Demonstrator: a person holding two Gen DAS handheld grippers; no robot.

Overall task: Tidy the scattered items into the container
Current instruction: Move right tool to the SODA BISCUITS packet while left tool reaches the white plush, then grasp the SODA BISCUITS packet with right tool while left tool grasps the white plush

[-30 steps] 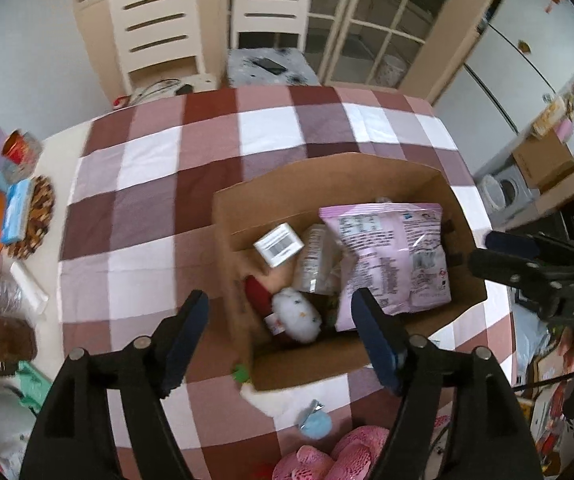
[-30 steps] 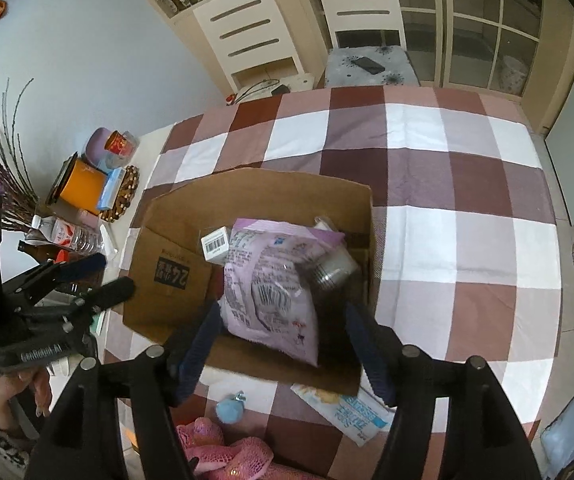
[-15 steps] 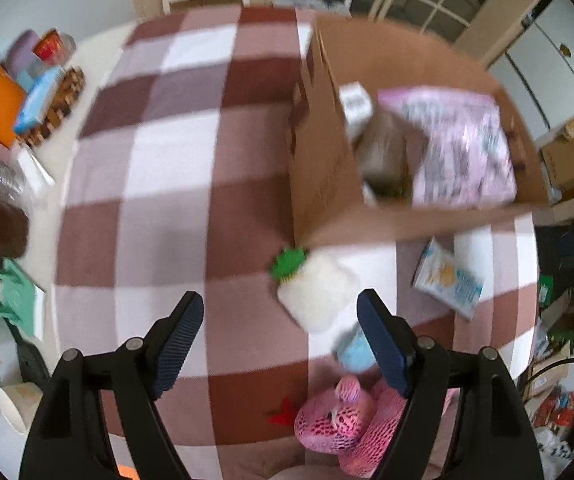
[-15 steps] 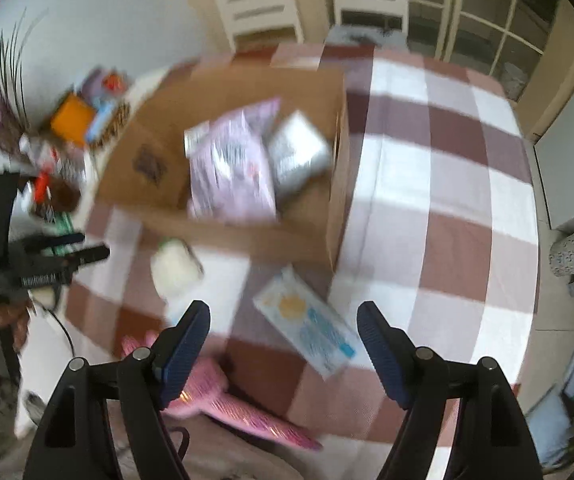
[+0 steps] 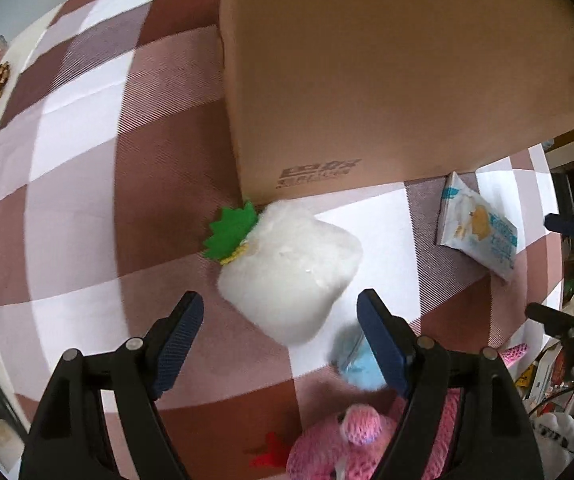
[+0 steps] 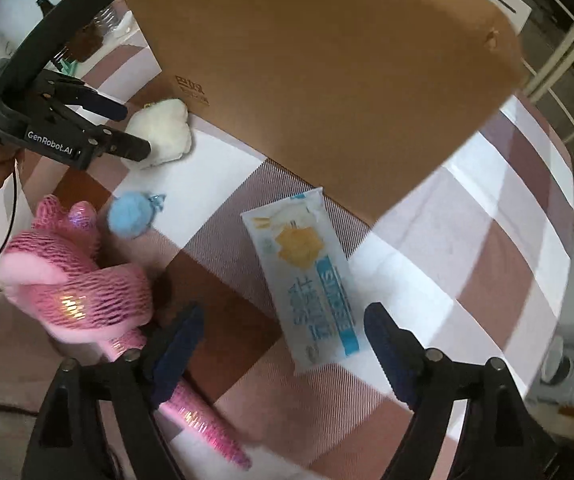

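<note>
The checked surface (image 5: pixel 67 208) carries everything, and your cardboard box (image 5: pixel 387 72) sits on it as the container, its near wall standing tall in front of both cameras, so whatever you lift has to clear that wall before it can drop in; a pale pink bag already shows over the rim in the right view. Four loose things lie outside the box on your side of it. The pink mesh-covered plush (image 6: pixel 79 280) sits nearest the surface's edge, probably the bulkiest pick. The white plush with a green leaf (image 5: pixel 291 268) rests just beside the box's lower corner, and your left tool (image 5: pixel 279 320) hangs over it with its jaws spread and nothing between the pads, the toy lying just ahead of the tips, which reads as a line-up for a squeeze across its soft body. The blue-and-white snack packet (image 6: pixel 307 276) lies flat, one end tucked against the foot of the box; your right tool (image 6: pixel 283 332), whose jaws have just been opening and hold nothing, straddles the packet's near end, likely widened to take its full breadth. The small blue pompom (image 6: pixel 131 216) sits between the two plush toys, near the left tool's right finger.
</note>
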